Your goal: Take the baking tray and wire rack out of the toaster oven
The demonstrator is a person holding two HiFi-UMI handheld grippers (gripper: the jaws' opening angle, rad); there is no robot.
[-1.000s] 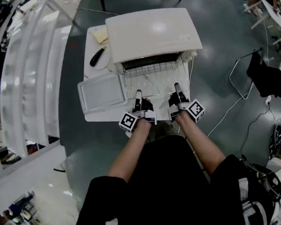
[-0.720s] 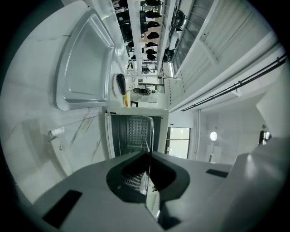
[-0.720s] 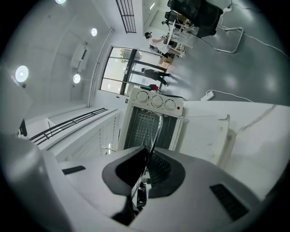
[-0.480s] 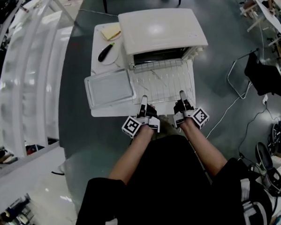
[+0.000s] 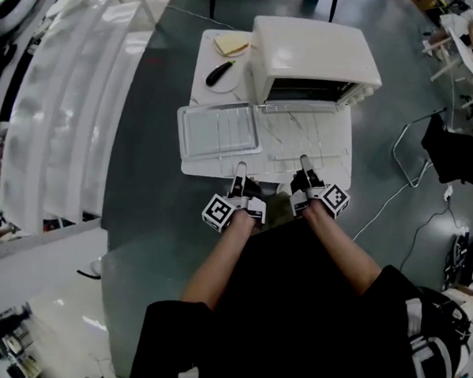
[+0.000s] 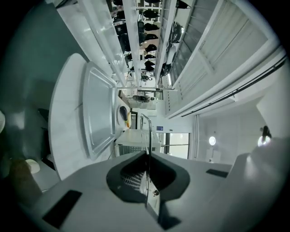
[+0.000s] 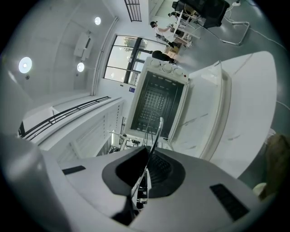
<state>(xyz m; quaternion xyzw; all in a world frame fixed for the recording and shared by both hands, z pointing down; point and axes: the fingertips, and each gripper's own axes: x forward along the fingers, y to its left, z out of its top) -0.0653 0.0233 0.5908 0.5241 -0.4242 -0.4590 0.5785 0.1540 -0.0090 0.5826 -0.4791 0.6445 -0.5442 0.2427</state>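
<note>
Left gripper (image 5: 240, 170) and right gripper (image 5: 305, 163) both clamp the wire rack (image 5: 301, 133), now pulled way further out of the toaster oven (image 5: 308, 54). Baking tray (image 5: 218, 130) is already out, so nearly done.

On the table (image 5: 207, 164), the toaster oven (image 5: 312, 54) stands far right, the wire rack (image 5: 305, 133) just before its mouth. The baking tray (image 5: 218, 130) lies left of the rack (edges close together), and behind it a knife (image 5: 218, 73) rests on a plate (image 5: 233, 85).

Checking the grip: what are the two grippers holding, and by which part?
The left gripper and right gripper are both shut on the wire rack, each pinching its near edge wire.
</note>
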